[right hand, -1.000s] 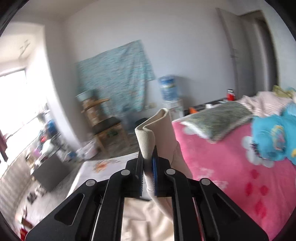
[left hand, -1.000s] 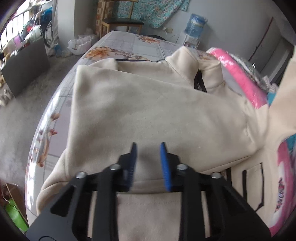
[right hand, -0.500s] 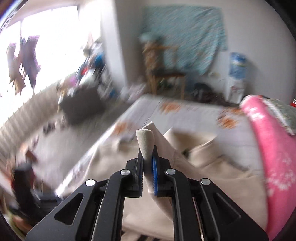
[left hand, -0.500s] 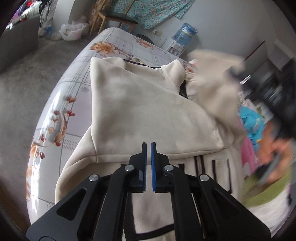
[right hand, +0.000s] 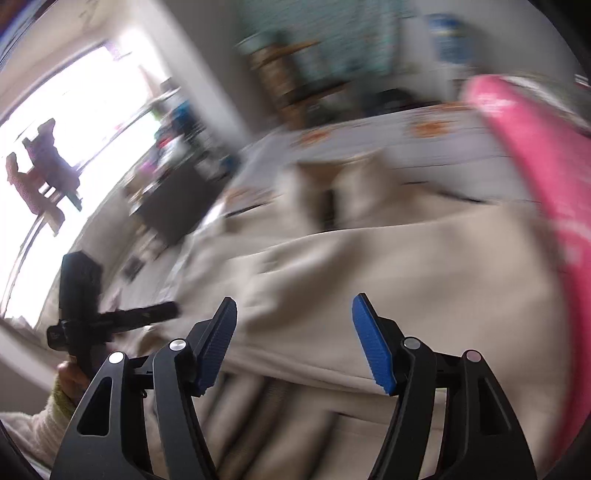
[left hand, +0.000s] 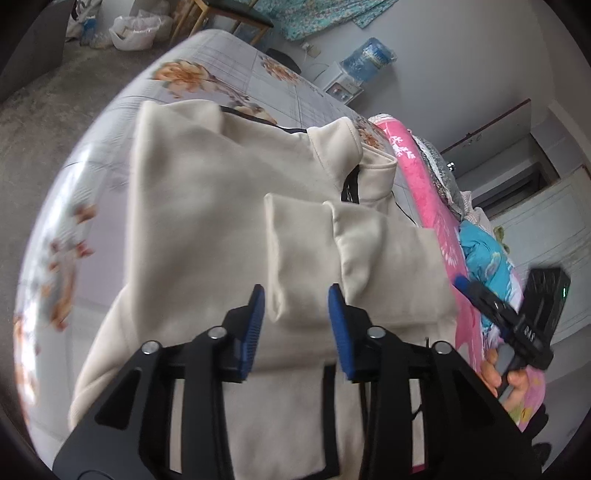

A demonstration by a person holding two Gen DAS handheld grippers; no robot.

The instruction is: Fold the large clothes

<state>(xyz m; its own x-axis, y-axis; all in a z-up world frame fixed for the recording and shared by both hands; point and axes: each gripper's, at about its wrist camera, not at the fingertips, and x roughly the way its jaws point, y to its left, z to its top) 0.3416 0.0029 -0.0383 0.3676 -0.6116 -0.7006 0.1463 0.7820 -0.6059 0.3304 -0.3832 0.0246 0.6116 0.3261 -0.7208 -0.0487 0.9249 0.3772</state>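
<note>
A large cream zip-up sweatshirt [left hand: 207,206] lies on the floral bed sheet [left hand: 221,66], collar at the far end. Both sleeves are folded across its chest; the right sleeve [left hand: 369,258] lies on top with its cuff [left hand: 295,240] toward the middle. My left gripper [left hand: 295,306] is open just above that cuff, holding nothing. My right gripper [right hand: 293,321] is open and empty over the sweatshirt [right hand: 406,280]; its view is motion-blurred. It also shows in the left wrist view [left hand: 461,284] at the garment's right edge. My left gripper also shows at the left of the right wrist view [right hand: 173,310].
A pink blanket [left hand: 417,173] and a blue soft toy [left hand: 487,254] lie along the bed's right side. A wooden chair [left hand: 229,18], white plastic bags [left hand: 133,29] and a water dispenser [left hand: 365,62] stand beyond the bed. Grey carpet floor [left hand: 40,110] lies to the left.
My right gripper carried the sleeve across the chest, laid it down and opened. My left gripper shut briefly, then opened again above the cuff.
</note>
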